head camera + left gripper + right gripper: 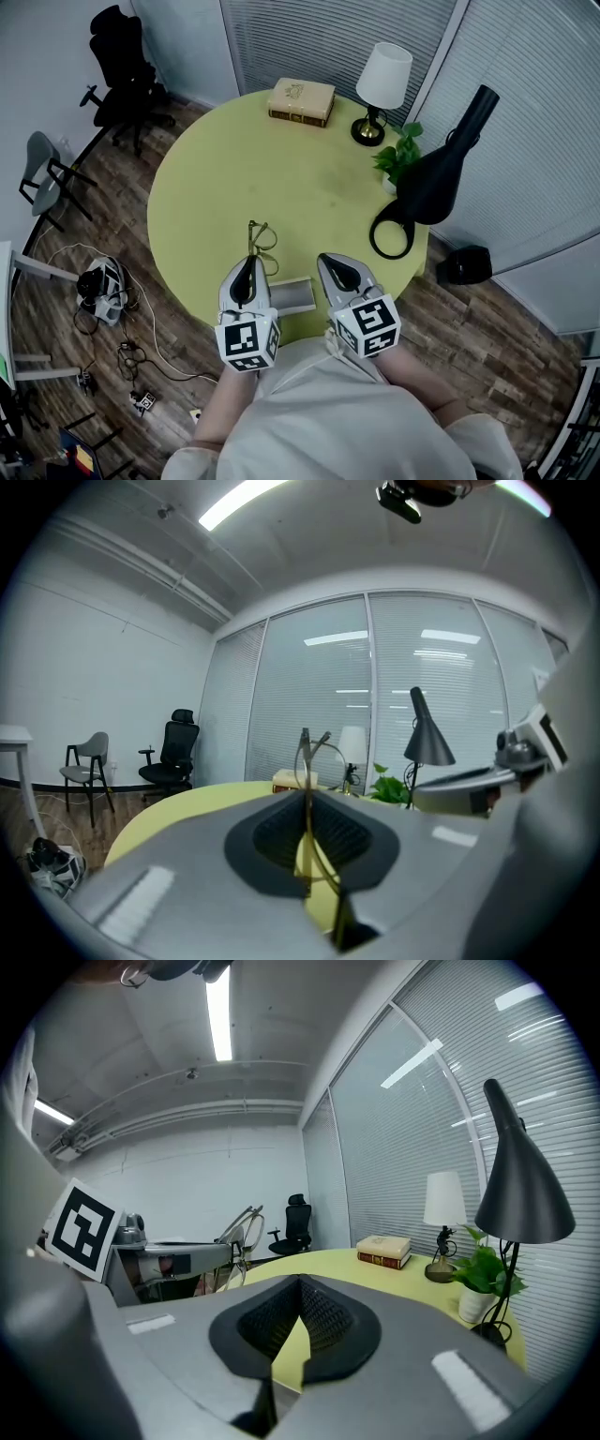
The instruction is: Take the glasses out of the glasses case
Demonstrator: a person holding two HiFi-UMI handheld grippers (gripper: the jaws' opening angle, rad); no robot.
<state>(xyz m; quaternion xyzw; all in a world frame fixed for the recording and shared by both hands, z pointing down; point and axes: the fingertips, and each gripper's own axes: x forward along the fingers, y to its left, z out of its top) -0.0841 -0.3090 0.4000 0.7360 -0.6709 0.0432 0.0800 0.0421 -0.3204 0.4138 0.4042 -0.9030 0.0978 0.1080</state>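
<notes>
**Thin gold wire-framed glasses [306, 757] held out of the case by the left gripper [248, 266]**

The left gripper's fingers are pinched tight on the frame's wire, and the glasses jut forward over the round yellow-green surface [281, 178]. The pale grey open glasses case [298, 296] lies at the near edge, between the two grippers. The right gripper [331, 264] hangs just beside the case, its fingers together on nothing. The wire looks likely to twist or slip, so the pinch wants to be light and steady, and the bare stretch ahead looks right for laying the glasses flat. Farther off stand a black desk lamp [436, 178], a small green potted plant [398, 150], a white-shaded table lamp [384, 75] and a tan hardback book [301, 101]. All are well apart and nothing stands in the way.
</notes>
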